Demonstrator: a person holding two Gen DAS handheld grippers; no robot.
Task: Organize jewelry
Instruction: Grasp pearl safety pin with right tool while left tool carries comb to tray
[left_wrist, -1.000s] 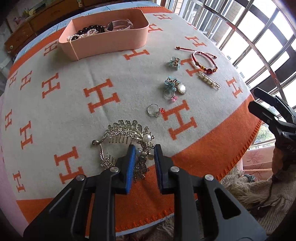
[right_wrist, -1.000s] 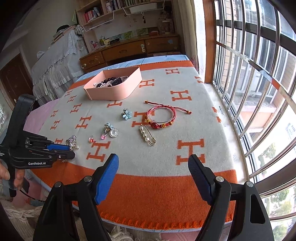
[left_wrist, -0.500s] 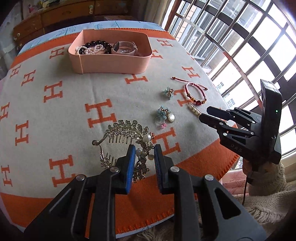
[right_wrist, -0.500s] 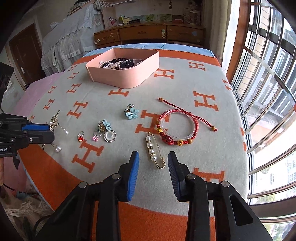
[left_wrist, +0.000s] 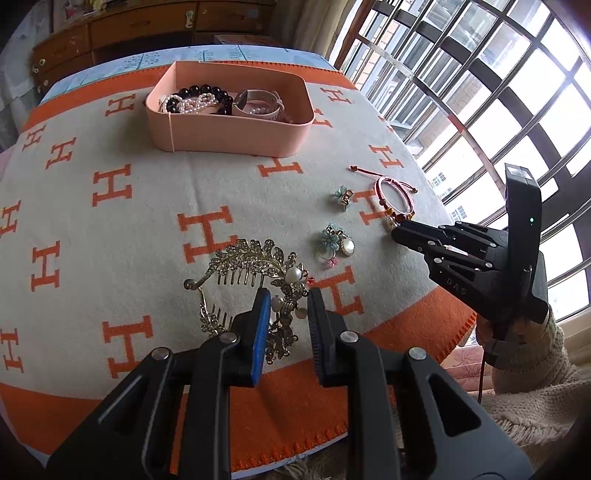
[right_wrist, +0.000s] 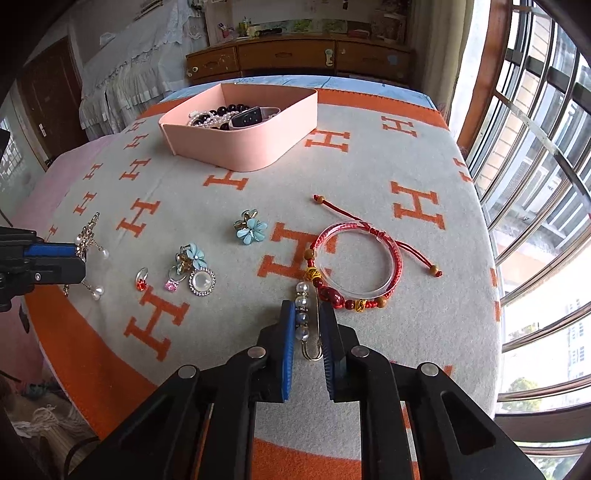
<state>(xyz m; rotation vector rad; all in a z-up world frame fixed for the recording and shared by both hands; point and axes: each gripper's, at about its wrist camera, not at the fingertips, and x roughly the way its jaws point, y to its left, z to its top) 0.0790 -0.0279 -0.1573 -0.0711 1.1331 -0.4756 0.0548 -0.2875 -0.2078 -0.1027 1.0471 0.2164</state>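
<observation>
My left gripper (left_wrist: 286, 295) is shut on a gold leaf hair comb with pearls (left_wrist: 251, 258) and holds it above the blanket; it shows at the left of the right wrist view (right_wrist: 83, 254). My right gripper (right_wrist: 307, 308) is shut on a pearl safety-pin brooch (right_wrist: 303, 317) that lies on the blanket beside a red cord bracelet (right_wrist: 354, 266). A pink box (left_wrist: 229, 131) at the back holds bead bracelets and a watch; it also shows in the right wrist view (right_wrist: 240, 147).
A blue flower clip (right_wrist: 249, 229), a flower-and-pearl brooch cluster (right_wrist: 195, 269) and a red-stone ring (right_wrist: 141, 280) lie on the orange-and-grey H blanket (right_wrist: 221, 206). Window bars stand at the right. A wooden dresser (right_wrist: 295, 55) is behind the table.
My right gripper moved down over the table and closed its jaws around the pearl brooch. My left gripper lifted the hair comb, still shut on it.
</observation>
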